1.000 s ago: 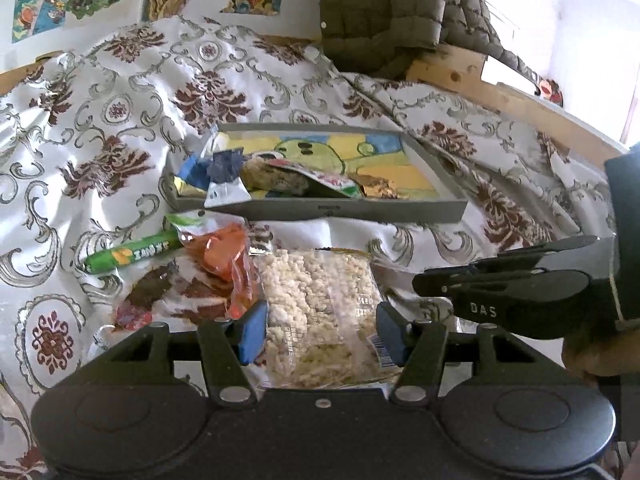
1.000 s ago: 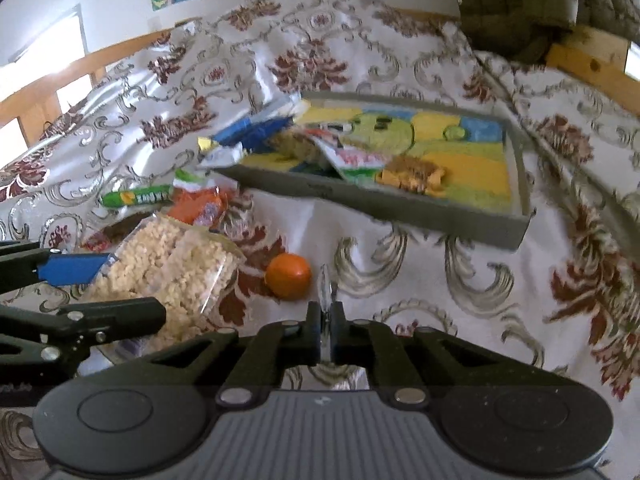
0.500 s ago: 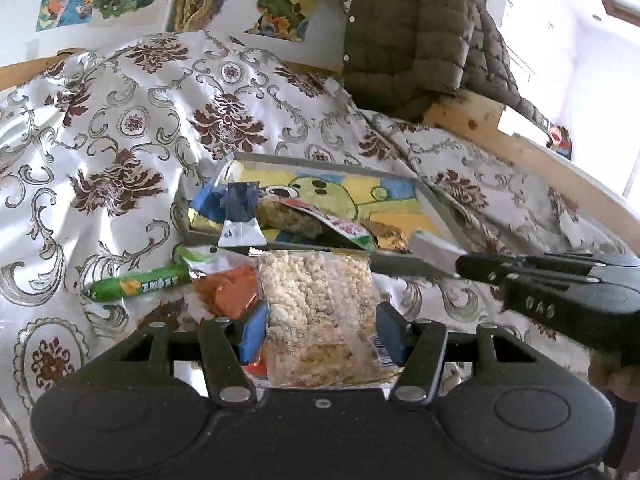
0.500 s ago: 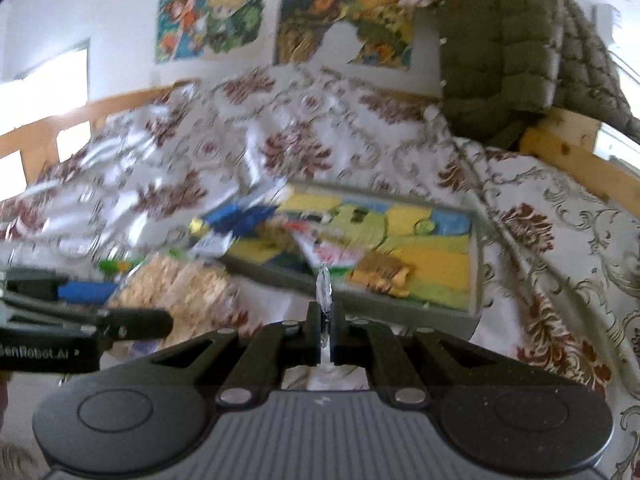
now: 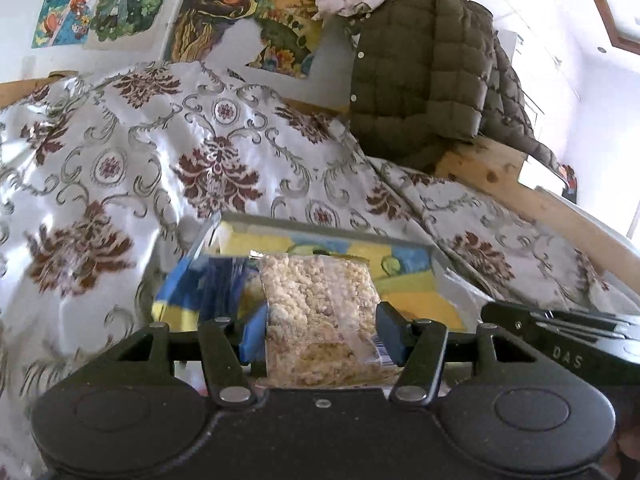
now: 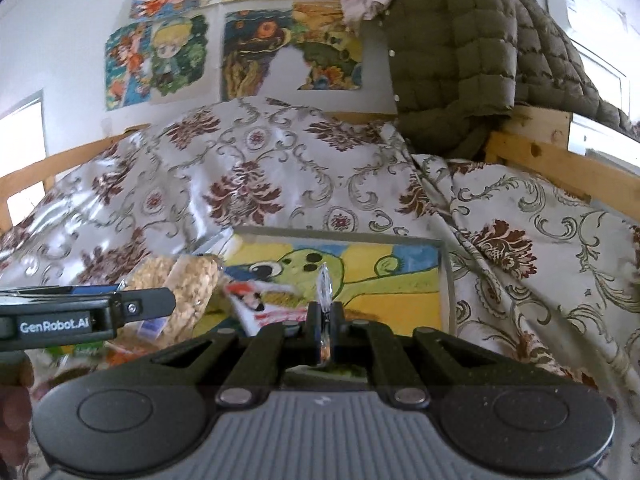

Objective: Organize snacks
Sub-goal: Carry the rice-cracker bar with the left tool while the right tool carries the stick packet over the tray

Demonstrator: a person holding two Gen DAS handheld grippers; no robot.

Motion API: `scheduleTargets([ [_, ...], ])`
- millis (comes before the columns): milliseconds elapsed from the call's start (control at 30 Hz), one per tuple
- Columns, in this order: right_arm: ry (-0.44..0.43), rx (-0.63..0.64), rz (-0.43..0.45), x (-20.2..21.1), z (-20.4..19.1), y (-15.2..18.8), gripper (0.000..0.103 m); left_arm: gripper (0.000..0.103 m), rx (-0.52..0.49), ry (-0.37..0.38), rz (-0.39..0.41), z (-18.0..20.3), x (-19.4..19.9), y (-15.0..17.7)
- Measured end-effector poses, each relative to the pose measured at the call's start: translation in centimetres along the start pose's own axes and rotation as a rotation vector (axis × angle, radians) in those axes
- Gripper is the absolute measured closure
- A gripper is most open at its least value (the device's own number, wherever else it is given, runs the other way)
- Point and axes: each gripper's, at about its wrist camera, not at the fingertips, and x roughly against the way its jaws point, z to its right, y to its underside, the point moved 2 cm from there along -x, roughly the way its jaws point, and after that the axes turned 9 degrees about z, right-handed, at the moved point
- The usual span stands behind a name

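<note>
My left gripper (image 5: 320, 334) is shut on a clear bag of puffed rice snack (image 5: 320, 304) and holds it raised over the near edge of the grey tray (image 5: 320, 226) with a yellow cartoon picture. The bag also shows in the right wrist view (image 6: 180, 284), held by the left gripper (image 6: 152, 306). My right gripper (image 6: 325, 320) is shut on the thin edge of a clear wrapper (image 6: 324, 284), raised in front of the tray (image 6: 446, 280). A red and white snack packet (image 6: 260, 304) lies in the tray.
Blue and yellow packets (image 5: 200, 288) lie in the tray's left end. The tray rests on a floral bedspread (image 5: 120, 168). A wooden bed rail (image 6: 560, 160) and an olive quilted jacket (image 6: 460, 40) stand behind. The right gripper's body (image 5: 560, 336) is close on the right.
Both grippers have lifted and moved forward toward the tray. The puffed rice bag has come off the bedspread and now hangs over the tray's near edge. The orange has dropped out of view.
</note>
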Motion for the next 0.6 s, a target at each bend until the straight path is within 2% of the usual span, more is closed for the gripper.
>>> scheduleTargets([
  [267, 0.008, -0.049, -0.015, -4.6, 1.0, 0.3, 0.099, 0.043, -0.013, -0.031, 0.025, -0.9, -5.0, -0.7],
  [600, 0.002, -0.049, -0.051, -7.6, 0.2, 1.8, 0.099, 0.043, 0.013, -0.067, -0.023, -2.7, -7.2, 0.5],
])
